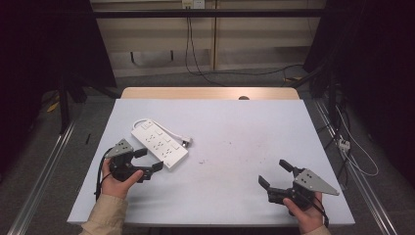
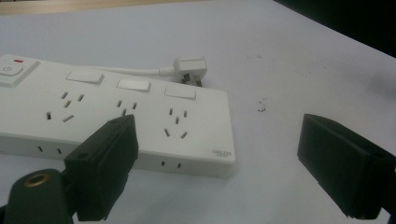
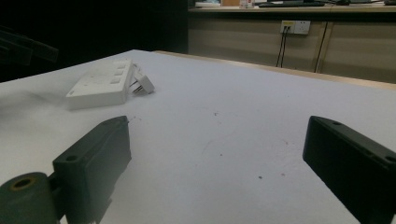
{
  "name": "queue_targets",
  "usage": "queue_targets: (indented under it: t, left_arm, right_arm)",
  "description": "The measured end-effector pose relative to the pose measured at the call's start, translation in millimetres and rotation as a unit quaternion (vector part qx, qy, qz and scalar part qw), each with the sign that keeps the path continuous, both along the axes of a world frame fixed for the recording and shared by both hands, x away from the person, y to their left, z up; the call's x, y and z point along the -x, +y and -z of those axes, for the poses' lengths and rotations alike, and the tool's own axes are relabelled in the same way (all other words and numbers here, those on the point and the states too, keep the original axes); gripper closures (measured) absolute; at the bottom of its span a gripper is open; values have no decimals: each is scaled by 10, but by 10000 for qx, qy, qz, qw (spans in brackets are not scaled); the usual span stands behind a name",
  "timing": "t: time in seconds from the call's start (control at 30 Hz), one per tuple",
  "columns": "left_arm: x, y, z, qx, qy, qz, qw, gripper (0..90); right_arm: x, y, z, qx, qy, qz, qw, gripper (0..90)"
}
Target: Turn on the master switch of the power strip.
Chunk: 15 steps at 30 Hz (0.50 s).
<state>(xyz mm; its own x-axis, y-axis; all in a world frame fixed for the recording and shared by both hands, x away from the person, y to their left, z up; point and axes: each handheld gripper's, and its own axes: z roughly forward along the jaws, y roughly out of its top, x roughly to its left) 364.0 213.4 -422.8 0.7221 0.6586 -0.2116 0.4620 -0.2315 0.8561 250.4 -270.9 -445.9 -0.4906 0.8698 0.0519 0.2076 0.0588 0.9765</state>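
Note:
A white power strip (image 1: 159, 143) lies flat on the left half of the table, its cord and white plug (image 1: 186, 142) curled just beyond it. My left gripper (image 1: 149, 160) stands open right at the strip's near end, nothing between its jaws. In the left gripper view the power strip (image 2: 116, 116) has several sockets and switches, and the plug (image 2: 190, 70) rests behind it. My right gripper (image 1: 275, 173) is open near the front right of the table, holding nothing. From the right gripper view the power strip (image 3: 100, 85) sits far off to the left.
The table is covered by a pale sheet (image 1: 235, 132) with small dark specks (image 1: 201, 160) near its middle. A wooden edge (image 1: 210, 93) runs along the far side. Cables (image 1: 342, 142) trail on the floor at the right, and metal rails (image 1: 44, 166) flank the table.

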Motion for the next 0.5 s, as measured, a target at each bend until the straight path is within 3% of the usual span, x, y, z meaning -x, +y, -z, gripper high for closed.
queue_targets:
  t: [0.5]
  left_arm:
    - [116, 118, 49, -6, -15, -65, 10000, 113]
  right_arm:
    - [-2, -9, -1, 20, -10, 4, 10000, 74]
